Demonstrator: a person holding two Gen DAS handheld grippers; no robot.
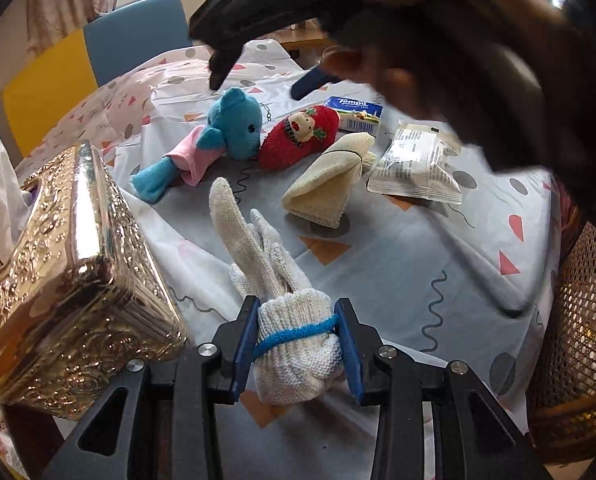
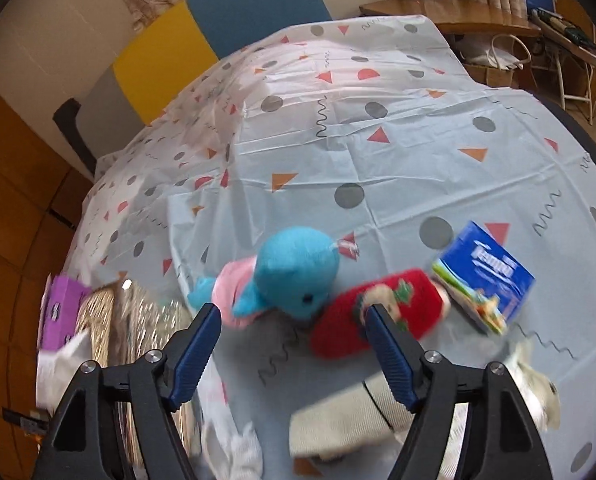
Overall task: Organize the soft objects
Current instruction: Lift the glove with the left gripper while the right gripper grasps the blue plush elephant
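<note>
The left gripper [image 1: 298,344] holds a white knitted glove [image 1: 286,320] by its rolled cuff, its blue-padded fingers [image 1: 245,344] narrowed onto the cuff from both sides where a blue band wraps it; the glove's own fingers stick out ahead of the pads, above the surface [image 1: 418,264], which wears a pale blue cloth printed with grey dots, orange and red triangles and black squiggles. Just to the left of these fingers stands an embossed gold box [image 1: 70,312]. Further ahead lie a blue plush toy in a pink shirt [image 1: 222,140], a red plush pouch with a reindeer face [image 1: 298,140] touching the toy's head, a folded cream cloth [image 1: 330,180], a crinkled white packet [image 1: 418,164] with print too small to read, and a blue tissue pack [image 1: 356,112] marked "Tempo". The right gripper [image 2: 294,320] is empty, with its fingers [image 2: 194,344] spread wide above the surface; no earlier view is at hand to compare. The blue plush toy [image 2: 298,272] lies just beyond the gap between them, the red pouch [image 2: 378,312] lies at and partly behind the right fingertip, and the Tempo pack [image 2: 486,276] lies to the right of that. Near the left finger sit the gold box [image 2: 138,320] and a purple carton [image 2: 62,308], both blurred.
</note>
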